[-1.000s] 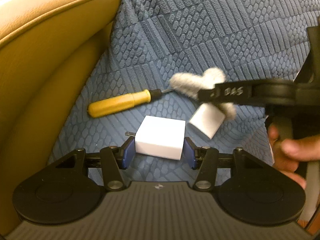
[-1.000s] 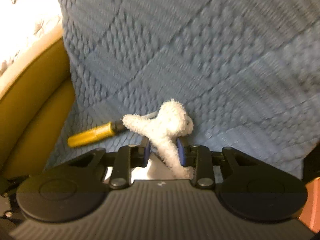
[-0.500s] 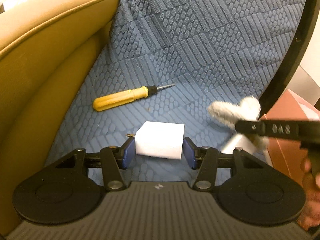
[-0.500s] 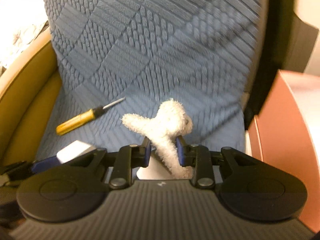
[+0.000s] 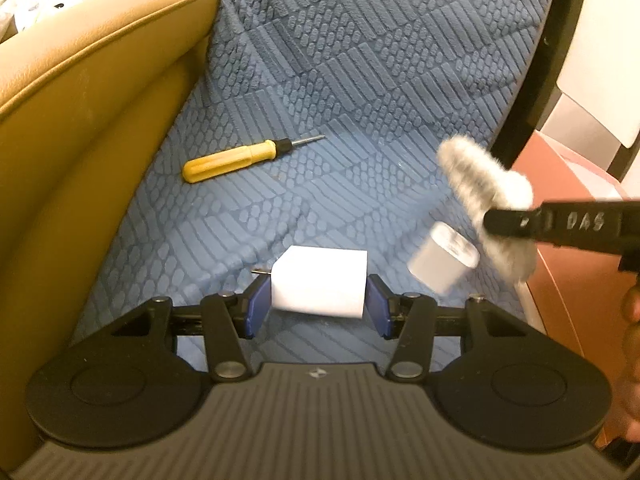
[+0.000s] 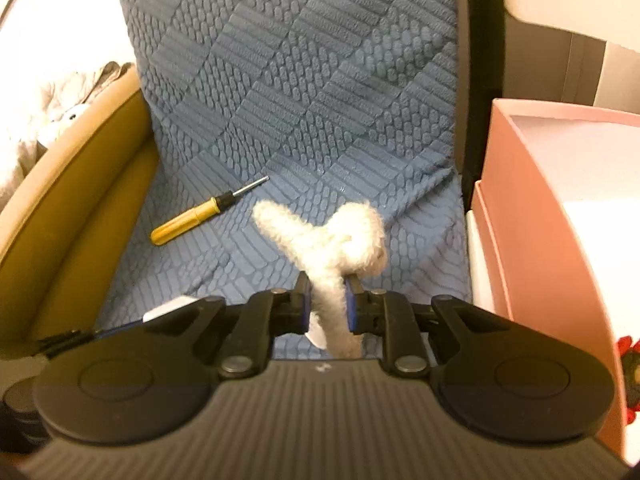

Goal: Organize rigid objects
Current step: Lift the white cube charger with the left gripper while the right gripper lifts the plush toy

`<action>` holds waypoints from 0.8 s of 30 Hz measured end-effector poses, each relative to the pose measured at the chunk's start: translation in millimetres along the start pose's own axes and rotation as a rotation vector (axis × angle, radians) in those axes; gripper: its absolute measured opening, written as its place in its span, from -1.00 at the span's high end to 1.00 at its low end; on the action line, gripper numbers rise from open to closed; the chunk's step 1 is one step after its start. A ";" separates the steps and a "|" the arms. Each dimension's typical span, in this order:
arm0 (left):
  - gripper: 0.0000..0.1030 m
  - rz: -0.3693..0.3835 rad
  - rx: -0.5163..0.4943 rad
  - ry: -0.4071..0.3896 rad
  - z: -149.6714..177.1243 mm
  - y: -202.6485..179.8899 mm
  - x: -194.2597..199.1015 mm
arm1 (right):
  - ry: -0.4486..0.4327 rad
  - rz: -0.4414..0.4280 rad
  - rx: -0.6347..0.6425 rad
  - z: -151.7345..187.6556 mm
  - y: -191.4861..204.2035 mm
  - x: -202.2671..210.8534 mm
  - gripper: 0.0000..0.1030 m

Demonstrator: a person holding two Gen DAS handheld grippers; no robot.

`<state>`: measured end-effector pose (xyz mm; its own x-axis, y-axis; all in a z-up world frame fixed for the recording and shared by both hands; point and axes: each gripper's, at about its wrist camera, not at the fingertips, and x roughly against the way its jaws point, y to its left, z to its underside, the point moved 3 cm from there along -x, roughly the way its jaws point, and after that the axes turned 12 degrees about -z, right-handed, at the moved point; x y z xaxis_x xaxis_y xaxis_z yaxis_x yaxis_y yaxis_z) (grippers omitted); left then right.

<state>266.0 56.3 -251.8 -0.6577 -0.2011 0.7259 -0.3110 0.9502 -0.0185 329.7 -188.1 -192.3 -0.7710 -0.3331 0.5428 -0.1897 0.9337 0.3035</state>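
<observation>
While left tool [image 5: 318,306] stays clamped, fluffy charger [image 6: 332,248] has shifted toward pink box [image 6: 532,216].

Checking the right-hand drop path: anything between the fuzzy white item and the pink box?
Nothing visible. The right gripper grips the fuzzy white item above the blue cover; the pink box sits open to its right, and the screwdriver lies left.

A home: tan leather sofa [image 5: 80,92] draped with blue textured cover [image 5: 360,80].
</observation>
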 end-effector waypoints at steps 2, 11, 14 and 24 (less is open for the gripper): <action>-0.10 0.002 -0.005 0.005 2.3 -0.4 0.9 | -0.023 -0.012 -0.010 -2.0 -0.8 8.1 0.67; -0.10 0.005 -0.013 0.026 11.6 -2.2 10.7 | 0.004 -0.005 0.003 24.2 7.4 39.5 0.67; -0.10 0.004 -0.027 0.033 15.8 -5.0 14.0 | 0.043 0.017 0.012 43.1 11.7 44.7 0.67; -0.28 0.020 -0.031 0.068 23.3 -9.1 13.3 | 0.218 0.023 -0.091 84.4 -1.9 28.1 0.57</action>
<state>244.1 39.5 -257.9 -0.6148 -0.1660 0.7710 -0.2761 0.9610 -0.0133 257.1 -188.2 -243.7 -0.6228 -0.3414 0.7040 -0.1105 0.9291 0.3529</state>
